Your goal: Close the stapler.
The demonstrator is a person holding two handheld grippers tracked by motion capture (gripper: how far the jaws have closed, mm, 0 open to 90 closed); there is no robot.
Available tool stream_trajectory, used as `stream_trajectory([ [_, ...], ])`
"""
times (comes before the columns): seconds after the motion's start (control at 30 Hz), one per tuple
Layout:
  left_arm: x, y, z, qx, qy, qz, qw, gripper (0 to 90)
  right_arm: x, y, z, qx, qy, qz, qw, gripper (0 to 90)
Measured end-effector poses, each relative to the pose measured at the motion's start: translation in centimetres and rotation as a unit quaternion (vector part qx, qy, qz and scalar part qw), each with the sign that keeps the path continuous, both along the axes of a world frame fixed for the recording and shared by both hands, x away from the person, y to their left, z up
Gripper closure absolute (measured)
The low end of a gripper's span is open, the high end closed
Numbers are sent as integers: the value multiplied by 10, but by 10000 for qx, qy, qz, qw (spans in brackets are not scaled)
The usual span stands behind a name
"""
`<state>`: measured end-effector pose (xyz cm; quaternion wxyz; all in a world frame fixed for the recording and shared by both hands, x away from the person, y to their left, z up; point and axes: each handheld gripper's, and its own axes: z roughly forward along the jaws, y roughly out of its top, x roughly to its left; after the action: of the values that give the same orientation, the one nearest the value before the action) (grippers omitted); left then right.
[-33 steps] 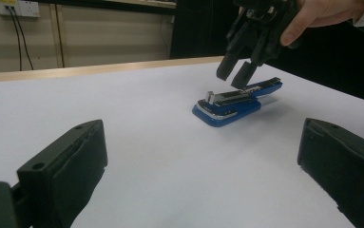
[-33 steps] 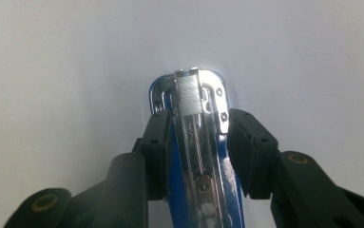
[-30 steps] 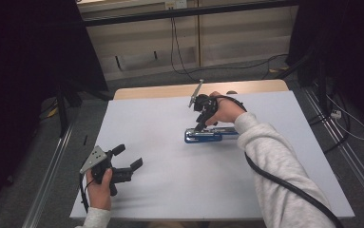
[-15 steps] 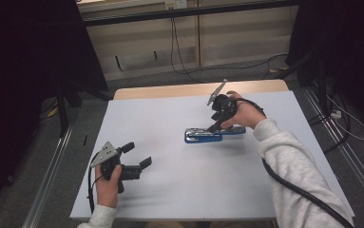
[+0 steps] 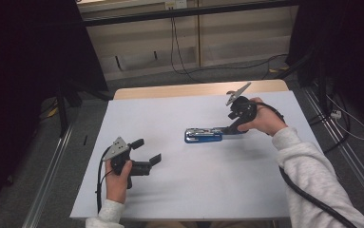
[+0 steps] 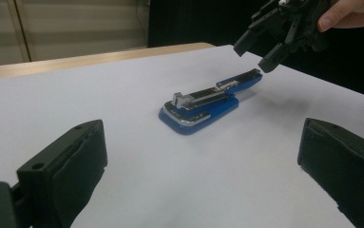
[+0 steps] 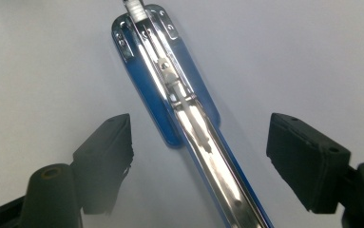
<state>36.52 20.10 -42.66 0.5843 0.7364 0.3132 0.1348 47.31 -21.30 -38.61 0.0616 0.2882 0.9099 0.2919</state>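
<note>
Right tool has just been opening and hangs spread over the stapler's rear end; left tool, also spread, waits well left. Catch that end and you drag the stapler askew.

Light grey fleece sleeves are worn; black two-jaw grippers are topped behind the jaws by grey three-cornered plates.
</note>
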Motion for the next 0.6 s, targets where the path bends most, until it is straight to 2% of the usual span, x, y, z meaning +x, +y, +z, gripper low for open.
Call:
stream_trajectory([
  [0.1, 3, -6, 0, -15, -22, -24, 10000, 26, -3, -6, -1, 61, -27, -68, 10000, 229],
  [0.17, 6, -9, 0, 68, -30, -52, 10000, 25, -6, -12, -2, 65, -37, -130, 9999, 228],
  [0.27, 10, -13, 0, 60, 5, 7, 10000, 26, -9, -19, -3, 78, -113, -185, 9997, 228],
  [0.43, 17, -23, -2, 174, -26, 20, 9998, 26, -15, -31, -4, 103, -206, -302, 9993, 228],
  [0.53, 21, -27, -3, 127, -84, 63, 9999, 28, -17, -36, -4, 152, -239, -349, 9990, 227],
  [0.6, 25, -33, -5, 178, 8, 26, 9998, 25, -20, -41, -6, 145, -275, -413, 9987, 224],
])
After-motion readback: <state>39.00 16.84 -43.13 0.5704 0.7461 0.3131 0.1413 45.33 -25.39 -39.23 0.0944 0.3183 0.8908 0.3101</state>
